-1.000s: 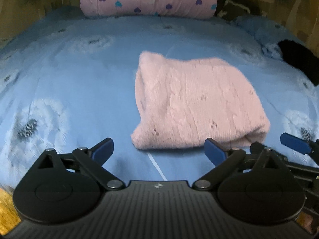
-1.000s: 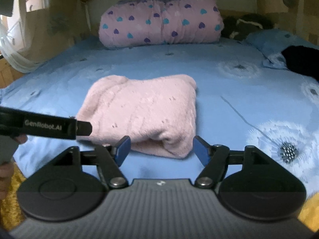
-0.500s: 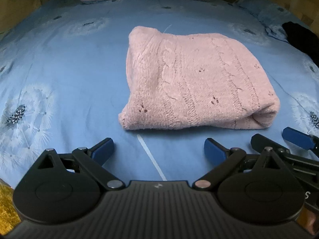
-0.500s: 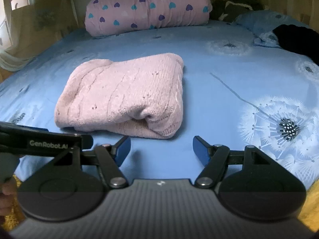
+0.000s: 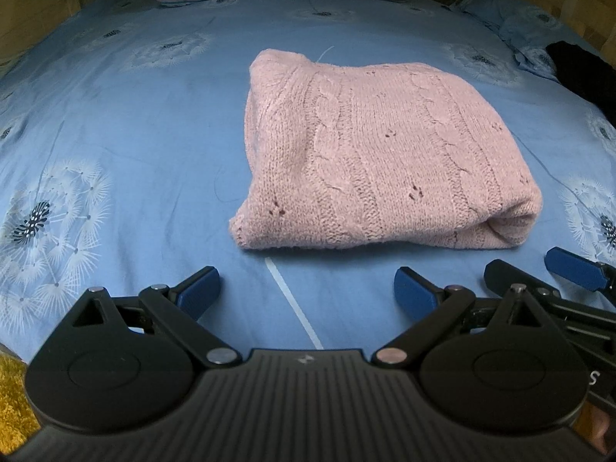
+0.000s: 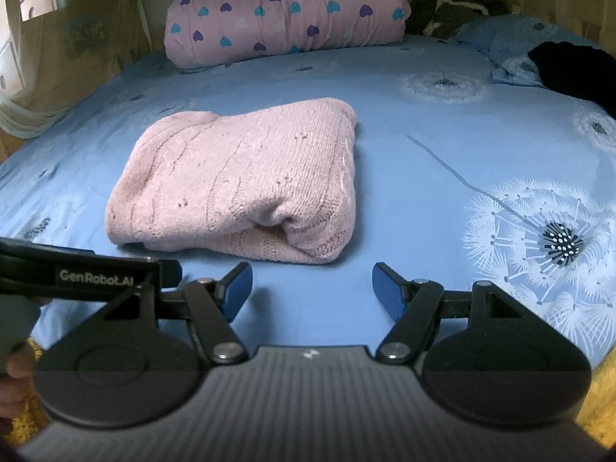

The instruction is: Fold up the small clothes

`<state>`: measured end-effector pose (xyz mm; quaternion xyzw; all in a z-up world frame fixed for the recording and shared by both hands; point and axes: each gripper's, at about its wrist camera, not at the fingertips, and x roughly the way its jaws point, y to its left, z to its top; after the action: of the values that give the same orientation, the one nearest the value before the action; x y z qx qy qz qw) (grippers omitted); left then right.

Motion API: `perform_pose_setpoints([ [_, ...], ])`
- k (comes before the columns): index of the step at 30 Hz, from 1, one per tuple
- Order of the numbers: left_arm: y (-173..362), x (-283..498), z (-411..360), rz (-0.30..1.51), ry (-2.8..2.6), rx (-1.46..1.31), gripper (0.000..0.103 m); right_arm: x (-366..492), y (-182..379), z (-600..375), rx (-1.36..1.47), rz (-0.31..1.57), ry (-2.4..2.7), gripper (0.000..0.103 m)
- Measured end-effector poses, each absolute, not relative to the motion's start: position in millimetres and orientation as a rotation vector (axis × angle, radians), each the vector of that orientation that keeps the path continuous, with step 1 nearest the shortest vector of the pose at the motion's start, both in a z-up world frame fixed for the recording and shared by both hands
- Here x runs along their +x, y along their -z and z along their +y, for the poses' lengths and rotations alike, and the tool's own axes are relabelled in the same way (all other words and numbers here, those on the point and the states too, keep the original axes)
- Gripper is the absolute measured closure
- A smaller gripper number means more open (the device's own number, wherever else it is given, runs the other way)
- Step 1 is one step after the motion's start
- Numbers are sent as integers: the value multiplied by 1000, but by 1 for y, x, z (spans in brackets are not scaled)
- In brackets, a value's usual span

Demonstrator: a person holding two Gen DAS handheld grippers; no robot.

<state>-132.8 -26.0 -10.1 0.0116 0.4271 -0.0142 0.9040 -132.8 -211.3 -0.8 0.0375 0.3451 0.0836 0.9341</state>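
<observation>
A pink knitted sweater point(image 5: 381, 161) lies folded into a thick packet in the middle of the bed point(image 5: 127, 142), on the blue dandelion-print sheet, well short of the heart-patterned rolled quilt point(image 6: 285, 11) at the head. Both pairs of tongs hang just in front of its near edge, side by side: the left tongs point(image 5: 306, 288) stand open with nothing between them, and the right tongs point(image 6: 312, 285) are likewise open and empty, neither touching the knit.

The fold looks nearly finished, so the step in hand is probably a last tidy or one more halving. To do it well, I would bring each pair low to the sheet and take the near edge at its two corners, catching all layers together (the right-hand corner shows a loose, rolled mouth that could slip out). Lift evenly, carry both corners at the same pace, and lay the edge square on the far one. A dark garment point(image 6: 573, 69) waits at the far right.
</observation>
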Motion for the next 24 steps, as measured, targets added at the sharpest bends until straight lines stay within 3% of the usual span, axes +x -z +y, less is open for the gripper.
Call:
perform_pose_setpoints([
  [24, 11, -135, -26, 867, 16, 40, 4, -132, 0, -210, 79, 707, -174, 32],
])
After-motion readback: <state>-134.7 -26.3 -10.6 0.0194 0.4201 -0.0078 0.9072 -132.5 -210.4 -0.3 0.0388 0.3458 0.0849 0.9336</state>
